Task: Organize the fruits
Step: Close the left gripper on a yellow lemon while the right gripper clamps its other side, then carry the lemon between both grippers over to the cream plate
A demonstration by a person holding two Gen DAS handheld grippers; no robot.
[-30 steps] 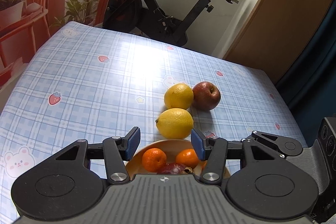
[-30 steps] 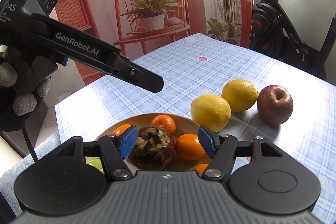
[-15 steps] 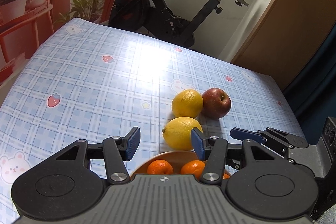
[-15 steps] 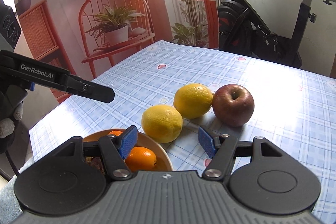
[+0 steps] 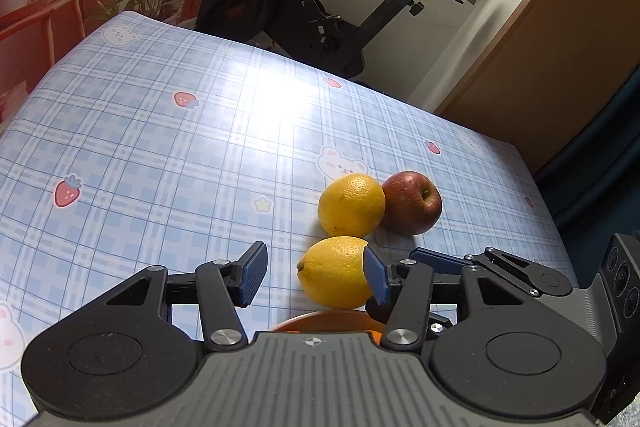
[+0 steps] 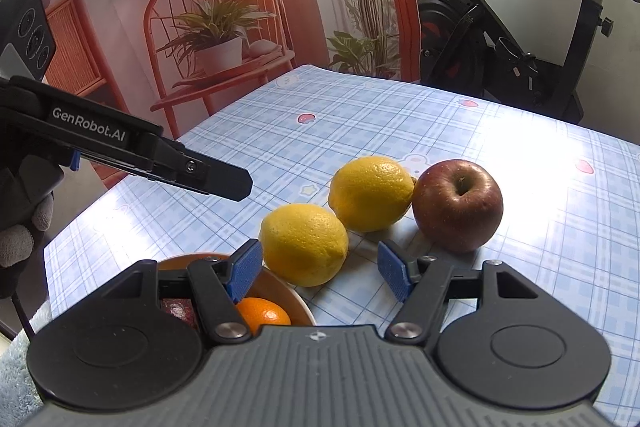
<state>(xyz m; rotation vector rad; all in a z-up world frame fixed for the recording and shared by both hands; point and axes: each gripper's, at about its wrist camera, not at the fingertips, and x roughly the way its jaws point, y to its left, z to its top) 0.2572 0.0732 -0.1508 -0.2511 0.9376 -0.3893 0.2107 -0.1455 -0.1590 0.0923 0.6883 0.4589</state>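
Jaws of the left gripper (image 5: 314, 277) stood apart, holding nothing; the near lemon (image 5: 334, 273) lay just beyond the bowl (image 5: 320, 321), a second lemon (image 5: 351, 205) and apple (image 5: 412, 202) farther off. The right gripper (image 6: 320, 269) likewise gaped empty, the bowl's tangerine (image 6: 264, 313) below it

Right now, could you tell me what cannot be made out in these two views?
- Bowl contents: in the right wrist view, the right hand-held gripper hides all but one orange and a dark red scrap.
- Bowl in the left wrist view: only a rim sliver shows.
- Left hand-held gripper in the right wrist view: side-on, gap unreadable.
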